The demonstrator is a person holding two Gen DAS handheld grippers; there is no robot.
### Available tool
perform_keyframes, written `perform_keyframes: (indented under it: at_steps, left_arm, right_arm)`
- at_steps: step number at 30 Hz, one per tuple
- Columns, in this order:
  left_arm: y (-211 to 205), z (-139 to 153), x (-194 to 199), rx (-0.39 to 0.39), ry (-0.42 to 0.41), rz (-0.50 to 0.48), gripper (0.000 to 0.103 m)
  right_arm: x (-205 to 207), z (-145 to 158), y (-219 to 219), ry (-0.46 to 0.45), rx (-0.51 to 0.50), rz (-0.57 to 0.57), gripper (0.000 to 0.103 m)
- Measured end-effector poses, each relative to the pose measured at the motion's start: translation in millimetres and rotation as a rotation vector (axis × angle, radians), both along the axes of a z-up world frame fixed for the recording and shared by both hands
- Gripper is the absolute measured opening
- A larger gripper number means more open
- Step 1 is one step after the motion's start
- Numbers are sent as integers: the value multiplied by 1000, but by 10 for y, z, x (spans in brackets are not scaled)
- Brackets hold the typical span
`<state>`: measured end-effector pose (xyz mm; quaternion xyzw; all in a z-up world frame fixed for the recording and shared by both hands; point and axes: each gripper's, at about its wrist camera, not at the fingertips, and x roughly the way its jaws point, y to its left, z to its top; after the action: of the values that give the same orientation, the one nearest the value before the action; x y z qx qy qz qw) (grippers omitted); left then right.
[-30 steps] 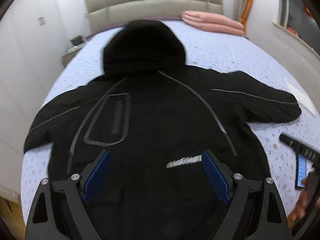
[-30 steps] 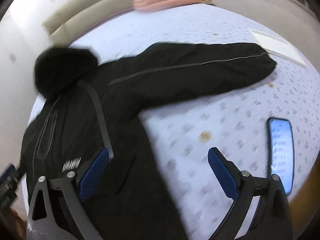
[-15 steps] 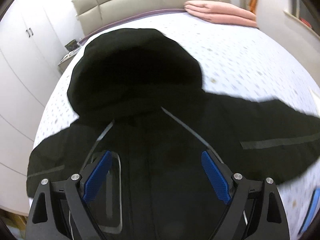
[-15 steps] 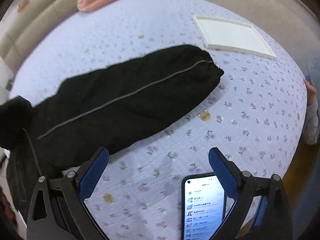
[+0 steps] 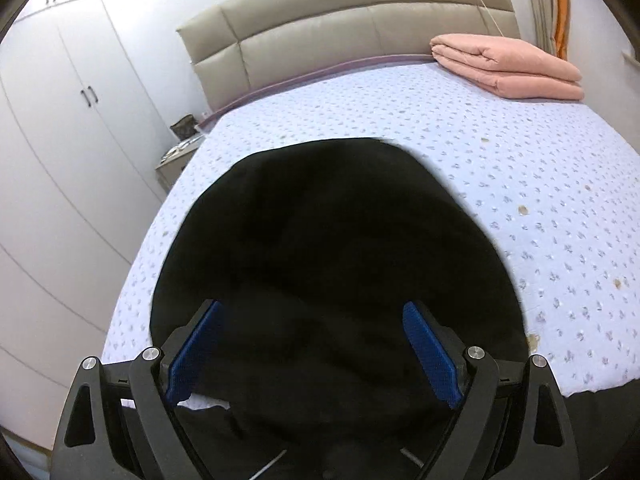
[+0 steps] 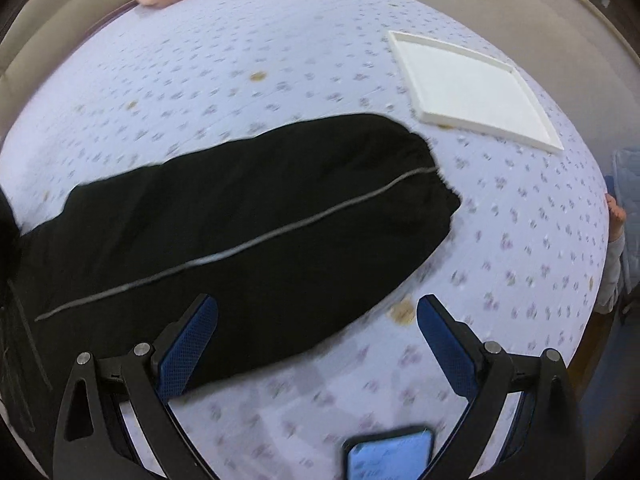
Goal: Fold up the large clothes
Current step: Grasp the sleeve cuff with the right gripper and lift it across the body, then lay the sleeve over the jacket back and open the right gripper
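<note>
Black padded jacket sleeve point(image 6: 248, 216) runs far-right from spread right gripper point(image 6: 316, 344), cuff farthest; left gripper point(image 5: 312, 348), spread, over hood point(image 5: 328, 240).

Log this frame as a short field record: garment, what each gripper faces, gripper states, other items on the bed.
garment: black jacket, spread flat on the bed
left gripper: open, over the hood
right gripper: open, near the sleeve, holding nothing
other items: pink folded blanket, white tray, phone

bed point(image 5: 520, 184) floral sheet | beige headboard point(image 5: 340, 28) | white wardrobe point(image 5: 60, 140) left
</note>
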<state>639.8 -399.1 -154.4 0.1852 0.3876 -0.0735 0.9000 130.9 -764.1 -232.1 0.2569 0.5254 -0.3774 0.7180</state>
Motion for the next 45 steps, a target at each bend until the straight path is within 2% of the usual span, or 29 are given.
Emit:
perform_keyframes:
  at_steps: [3, 8, 10, 12, 14, 15, 16, 17, 18, 20, 23, 25, 26, 28, 29, 30, 31, 33, 37, 41, 42, 43, 44, 45]
  left_arm:
    - [-74, -142, -255, -10, 37, -35, 92]
    - [-110, -445, -1086, 9, 131, -88, 92]
    - [-92, -544, -1409, 3, 173, -97, 92]
    - [-66, -680, -1696, -11, 229, -113, 92]
    - [-147, -823, -1974, -26, 296, -135, 92]
    - [-219, -903, -2072, -31, 324, -147, 92]
    - [-291, -973, -2161, -36, 346, -157, 92]
    - [-368, -1024, -2241, -42, 360, -170, 92]
    - [-427, -1027, -2284, -47, 367, -178, 92]
    - [-670, -1060, -2407, -72, 385, -211, 92]
    - [-970, -1047, -2550, -98, 388, -257, 92]
    - [-1140, -1073, -2628, -108, 403, -298, 92]
    - [-1206, -1081, -2599, -101, 407, -307, 92]
    - [-1333, -1282, -2649, -69, 443, -325, 92]
    - [-1368, -1366, -2676, -56, 462, -326, 92]
    - [-1389, -1474, -2704, -36, 476, -323, 92]
    - [-1388, -1502, -2731, -29, 468, -325, 92]
    - [-1382, -1470, -2775, -23, 451, -332, 92]
    - [-1352, -1436, -2792, -19, 463, -315, 92]
    - [-1316, -1415, -2805, -9, 452, -314, 92]
    - [-1314, -1420, -2805, -8, 450, -313, 92]
    - [-1301, -1417, -2818, -7, 447, -311, 92]
    - [-1278, -1401, -2839, -8, 439, -308, 92]
    - [-1222, -1361, -2884, -11, 434, -305, 92]
  right_arm:
    - [-55, -81, -250, 5, -12, -31, 100]
    - [-260, -189, -762, -62, 30, -95, 96]
    - [-394, -259, -980, -96, 64, -145, 96]
    - [-537, -426, -1221, -145, 145, -184, 91]
    - [-606, -585, -1358, -213, 244, -192, 90]
    - [-626, -614, -1397, -243, 256, -190, 88]
    - [-617, -588, -1396, -254, 243, -175, 81]
    - [-578, -554, -1390, -260, 241, -141, 58]
    - [-522, -498, -1371, -274, 255, -97, 50]
    - [-474, -356, -1323, -275, 234, -58, 38]
    - [-484, -12, -1226, -295, 160, 3, 33]
    - [-498, 151, -1160, -281, 102, 29, 31]
    - [-499, 143, -1145, -268, 93, 35, 31]
    - [-496, -40, -1143, -215, 106, 36, 31]
    - [-481, -199, -1162, -183, 128, 34, 34]
    - [-470, -361, -1195, -157, 156, 34, 44]
    - [-493, -425, -1202, -154, 169, 33, 47]
    - [-575, -415, -1250, -199, 219, -5, 59]
    - [-795, -322, -1270, -277, 285, -34, 59]
    - [-924, -461, -1279, -320, 383, -77, 59]
    - [-924, -501, -1302, -338, 395, -92, 56]
    - [-910, -516, -1312, -352, 391, -94, 48]
    - [-856, -529, -1321, -371, 391, -88, 32]
    - [-806, -524, -1326, -387, 410, -84, 28]
